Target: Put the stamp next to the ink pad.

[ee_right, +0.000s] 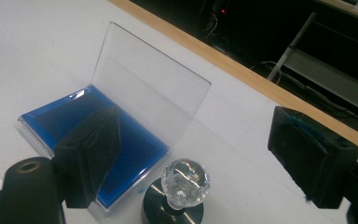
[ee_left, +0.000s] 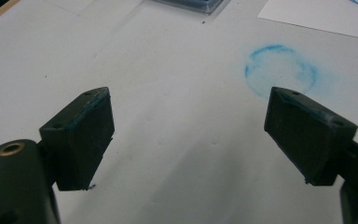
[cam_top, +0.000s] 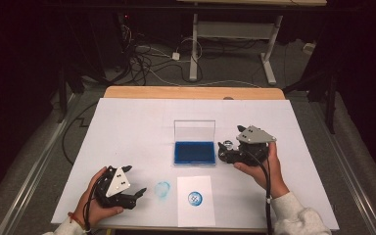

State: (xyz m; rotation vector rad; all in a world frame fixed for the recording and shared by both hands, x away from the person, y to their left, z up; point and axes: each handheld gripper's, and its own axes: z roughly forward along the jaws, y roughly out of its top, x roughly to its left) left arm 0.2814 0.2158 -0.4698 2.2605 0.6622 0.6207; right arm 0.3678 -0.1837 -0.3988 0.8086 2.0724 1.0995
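Your right tool point(cam_top: 225, 148) sits at the right of the ink pad point(cam_top: 194, 152), held in your right hand point(cam_top: 262, 169); its jaws stand spread wide and pinch nothing. In the right gripper view the stamp point(ee_right: 181, 186), a dark round base under a clear faceted knob, stands upright on the desk point(cam_top: 127, 132) between and below the two black jaws, clear of both pads; it stands just beside the near corner of the ink pad point(ee_right: 74, 123), and whether the two touch cannot be told. The ink pad lies open near the middle of the desk, blue surface upward, with its clear lid point(ee_right: 144, 88) raised upright at the far edge.

Your left tool point(cam_top: 137, 195) rests low at the near left of the desk in your left hand point(cam_top: 95, 203); its jaws are likewise spread, with nothing between them; blue ink shows on the pad edges in the left gripper view. A faint blue ring mark point(ee_left: 280, 70) lies on the white surface just beyond the left tool's right-hand jaw. A white paper sheet point(cam_top: 196, 215) lies at the near edge, just right of the ring mark, bearing a round blue print point(cam_top: 195, 198).
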